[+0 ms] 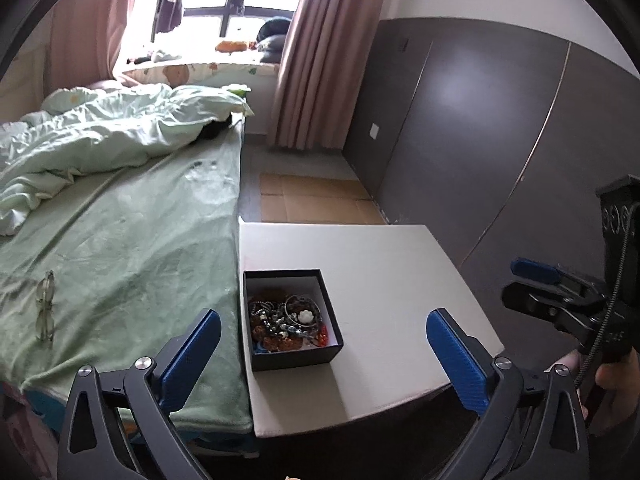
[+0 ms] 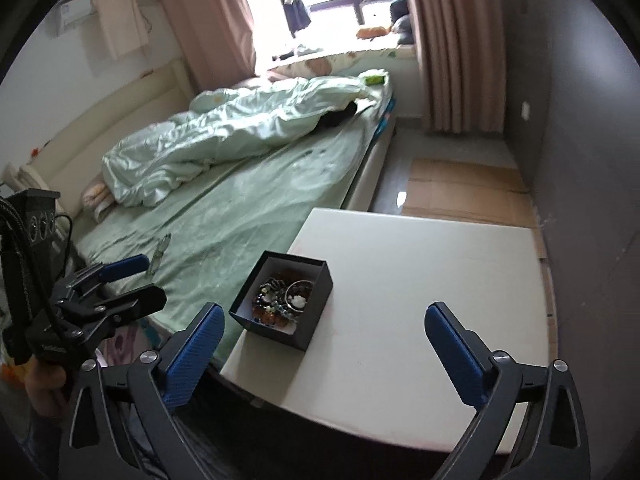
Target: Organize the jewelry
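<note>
A black box (image 1: 294, 320) with a white lining sits on the white counter (image 1: 380, 280), at the counter's left edge right beside the bed (image 1: 120, 240). In the left wrist view it lies just below the frame's centre; in the right wrist view the box (image 2: 282, 300) is left of centre. Inside it lies a tangle of jewelry (image 1: 286, 320): beaded strands, a silvery bangle and a small white flower piece, all heaped together.

The left gripper (image 1: 324, 356) is spread wide at the bottom of its own frame, its blue pads on either side of the box but short of it, holding nothing. The right gripper (image 2: 324, 352) is likewise wide open and empty, low in its frame over the counter's near part.

On the green bedsheet, in the lower left of the left wrist view, lies a pale clear hair clip (image 1: 45, 308). A crumpled light-green quilt (image 1: 100, 132) covers the bed's far end in the upper left.
</note>
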The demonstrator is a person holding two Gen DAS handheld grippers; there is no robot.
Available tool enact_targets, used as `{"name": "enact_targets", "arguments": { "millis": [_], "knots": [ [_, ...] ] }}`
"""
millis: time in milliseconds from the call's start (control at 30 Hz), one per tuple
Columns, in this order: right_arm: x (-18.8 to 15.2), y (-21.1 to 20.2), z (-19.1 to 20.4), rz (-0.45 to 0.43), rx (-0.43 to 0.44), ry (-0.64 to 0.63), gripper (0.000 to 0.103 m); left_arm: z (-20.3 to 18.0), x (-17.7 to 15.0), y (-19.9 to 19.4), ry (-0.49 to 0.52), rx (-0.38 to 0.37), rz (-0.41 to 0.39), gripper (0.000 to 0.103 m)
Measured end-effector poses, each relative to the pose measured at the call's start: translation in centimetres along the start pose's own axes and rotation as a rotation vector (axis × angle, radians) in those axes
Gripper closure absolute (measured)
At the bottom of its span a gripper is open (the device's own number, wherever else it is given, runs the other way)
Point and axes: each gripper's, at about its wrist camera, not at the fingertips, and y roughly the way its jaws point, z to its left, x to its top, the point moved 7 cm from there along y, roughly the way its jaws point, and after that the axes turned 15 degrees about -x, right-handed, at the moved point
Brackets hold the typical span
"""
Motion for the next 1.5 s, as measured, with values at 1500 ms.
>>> {"name": "enact_targets", "arguments": {
  "millis": [1500],
  "knots": [
    [-10.4, -13.0, -3.2, -0.160, -0.049, 0.192, 0.000, -9.3, -6.3, -7.2, 0.124, 0.001, -0.077, 0.000]
  ]
}}
